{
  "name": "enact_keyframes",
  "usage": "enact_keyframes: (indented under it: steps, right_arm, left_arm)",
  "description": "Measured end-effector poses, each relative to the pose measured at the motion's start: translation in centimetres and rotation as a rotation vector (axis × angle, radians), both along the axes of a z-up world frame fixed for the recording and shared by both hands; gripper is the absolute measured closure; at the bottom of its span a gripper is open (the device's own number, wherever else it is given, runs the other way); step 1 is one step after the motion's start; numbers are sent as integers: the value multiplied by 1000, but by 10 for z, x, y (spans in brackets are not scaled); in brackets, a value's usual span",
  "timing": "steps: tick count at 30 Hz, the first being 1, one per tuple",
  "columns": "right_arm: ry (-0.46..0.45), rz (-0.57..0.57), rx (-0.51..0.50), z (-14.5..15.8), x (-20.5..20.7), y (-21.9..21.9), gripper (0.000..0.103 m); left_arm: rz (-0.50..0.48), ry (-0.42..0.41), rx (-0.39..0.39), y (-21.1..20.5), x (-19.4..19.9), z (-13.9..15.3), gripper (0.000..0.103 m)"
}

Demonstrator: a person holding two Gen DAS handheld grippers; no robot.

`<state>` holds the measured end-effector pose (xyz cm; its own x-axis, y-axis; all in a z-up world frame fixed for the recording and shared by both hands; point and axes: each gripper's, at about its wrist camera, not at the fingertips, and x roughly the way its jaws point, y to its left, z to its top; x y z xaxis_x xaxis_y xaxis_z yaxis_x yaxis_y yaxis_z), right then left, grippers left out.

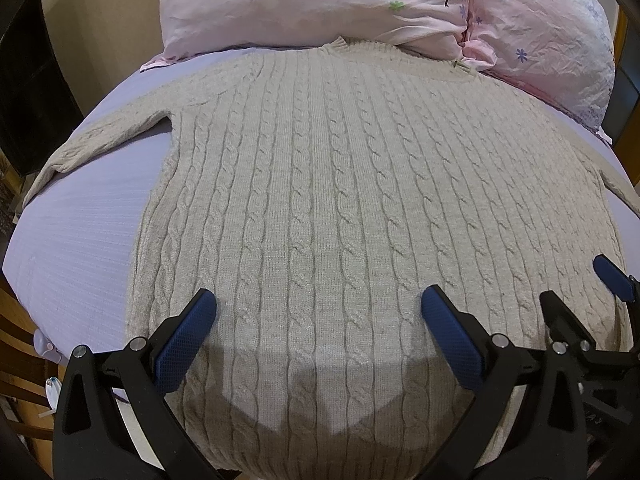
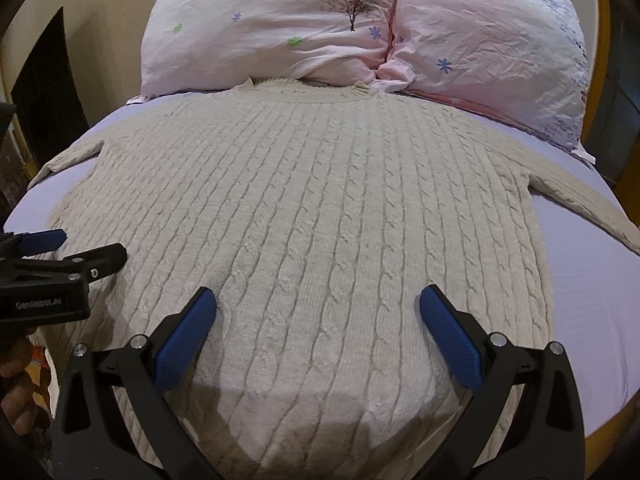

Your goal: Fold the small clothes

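spread flat and face up on the lavender bed sheet point(image 1: 80, 232), a cream cable-knit sweater point(image 1: 340, 200), collar point(image 2: 360, 90) up against the two pink pillows point(image 2: 280, 32), one sleeve point(image 1: 100, 140) trailing toward the left edge of the bed and the other sleeve point(image 2: 580, 204) running off to the right. likely soft, thick and fairly weighty for a small garment; bound to sag and stretch if lifted by a single layer, yet grippy enough under the ribbed blue pads point(image 2: 184, 336) that slipping looks unlikely. hovering over the hem end, left gripper point(image 1: 318, 312) with jaws spread wide and nothing between them; right gripper point(image 2: 318, 312) just beside it, likewise released and empty. best taken at the edges: a pinch at a sleeve cuff or shoulder seam to bring the sleeves in over the body, then both hem corners together, both layers caught in each pinch. worth watching for bunching along the raised cables and for the sheet coming up with the knit.
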<state>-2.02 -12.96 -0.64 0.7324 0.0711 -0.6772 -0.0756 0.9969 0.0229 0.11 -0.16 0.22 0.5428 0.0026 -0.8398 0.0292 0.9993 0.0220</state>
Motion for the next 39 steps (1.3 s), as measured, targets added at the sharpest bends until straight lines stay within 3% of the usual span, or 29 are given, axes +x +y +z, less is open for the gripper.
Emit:
enact_keyframes:
  steps: [3,6,8,9,12,15,18,24,26,27,29,31,33,35,39]
  right_arm:
    - [-62,-47,99,16,-2,-34,2]
    - [-185,-229,239,47,-6,-117,2]
    - [-226,-429,301,64,-9,-188,2]
    - [-234,-517,327,68,-12,-220,6]
    - [-211,-794,428,71,-22,-319,32]
    - [-187,-997,585,57,-38,-395,48]
    - [-150,-1094,706,37,-43,-435,59]
    - [-75,-1131,832,4,-24,-468,75]
    - [-83,-1152,804,6,-16,-472,82]
    - [-80,-1152,796,4,-13,-474,92]
    - [-90,-1152,763,7,-6,-474,95]
    - [-157,-1118,670,29,-1,-457,96]
    - [-252,-1019,544,65,7,-424,96]
    - [-345,-830,462,110,26,-368,96]
    - [-423,-440,415,167,70,-244,96]
  left_arm:
    - [-13,10,-6,2,1,0,1]
    - [-36,13,-62,10,5,4,1]
    - [-48,-7,-149,21,9,9,1]
    - [-52,-29,-213,28,11,13,1]
    - [-44,-118,-355,48,18,22,1]
    - [-34,-194,-362,56,24,29,1]
    - [-65,-297,-423,62,24,37,1]
    - [-55,-366,-488,70,34,44,1]
    - [-42,-370,-485,74,37,45,1]
    - [-39,-368,-486,76,37,44,1]
    - [-20,-352,-482,84,40,41,1]
    - [8,-346,-476,93,40,39,1]
    - [46,-358,-470,106,40,39,1]
    - [106,-381,-470,123,39,38,1]
    - [232,-427,-520,157,35,37,1]
